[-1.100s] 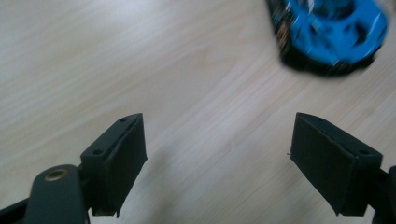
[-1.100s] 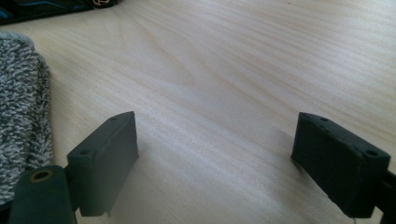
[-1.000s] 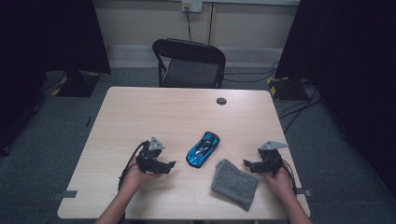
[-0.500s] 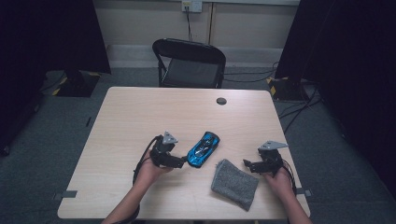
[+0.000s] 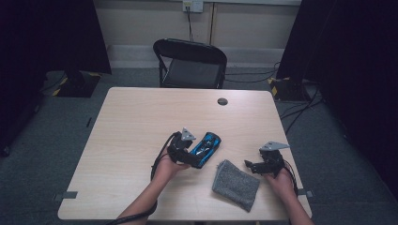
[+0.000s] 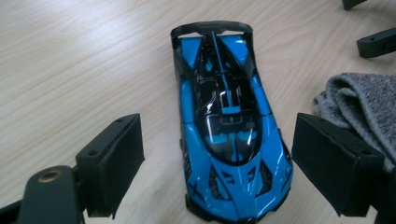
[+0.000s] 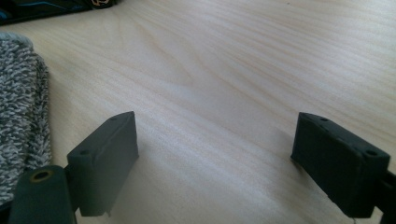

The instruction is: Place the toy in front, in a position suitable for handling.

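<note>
Straddling the front of the toy car (image 6: 229, 135), the left claw (image 6: 217, 163) stands open, one jaw on each side of the body with bare wood showing between pad and paint on the left side, so nothing is gripped yet. The car lies on the table (image 5: 141, 122) near its middle, its long axis running straight away from this claw, nose toward the camera and rear wing at the far end; a squeeze would catch it across its width. The left hand is plainly the nearer one. The right claw (image 5: 253, 165) rests well apart to the right, also open over bare wood, just beside the grey cloth (image 5: 236, 183). From above, the left claw (image 5: 185, 152) covers the near end of the car (image 5: 206, 146), and whether the right pad already touches the car's flank is hard to tell.
</note>
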{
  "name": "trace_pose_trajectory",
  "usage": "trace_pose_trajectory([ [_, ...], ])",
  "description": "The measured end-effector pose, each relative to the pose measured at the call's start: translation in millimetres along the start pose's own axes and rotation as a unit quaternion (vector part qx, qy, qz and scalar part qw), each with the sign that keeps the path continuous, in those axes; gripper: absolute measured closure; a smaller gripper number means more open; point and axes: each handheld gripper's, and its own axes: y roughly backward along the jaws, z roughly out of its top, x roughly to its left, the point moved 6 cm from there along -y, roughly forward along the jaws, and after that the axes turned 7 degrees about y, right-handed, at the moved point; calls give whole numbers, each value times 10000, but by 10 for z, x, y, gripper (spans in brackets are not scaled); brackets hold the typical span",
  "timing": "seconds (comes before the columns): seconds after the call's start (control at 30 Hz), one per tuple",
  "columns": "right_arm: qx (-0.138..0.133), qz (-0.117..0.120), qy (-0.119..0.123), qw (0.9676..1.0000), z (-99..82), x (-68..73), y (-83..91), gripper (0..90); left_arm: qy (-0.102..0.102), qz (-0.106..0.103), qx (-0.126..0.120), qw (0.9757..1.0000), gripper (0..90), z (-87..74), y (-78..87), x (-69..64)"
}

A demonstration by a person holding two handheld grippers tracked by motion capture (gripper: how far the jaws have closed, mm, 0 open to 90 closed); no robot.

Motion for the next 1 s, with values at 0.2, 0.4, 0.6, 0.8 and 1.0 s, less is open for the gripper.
trace_pose_trajectory([
  [0.2, 1, 1, 0, 10000, 0, 0, 0, 137, -95, 9, 142, 9999, 221, 30, -53, -29],
  [0.4, -2, 0, 3, 10000, 0, -1, 0, 137, 181, 29, 102, 9998, 196, 46, -131, -5],
  [0.6, -3, 1, 3, 10000, 0, -1, -1, 136, 316, 117, 90, 9994, 188, 54, -221, -2],
  [0.8, -2, 0, 1, 10000, 0, -1, 0, 136, 379, 92, 105, 9992, 184, 85, -294, -39],
  [1.0, -1, 1, 1, 10000, 0, -1, 0, 137, 305, 217, 236, 9990, 167, 69, -392, -59],
])
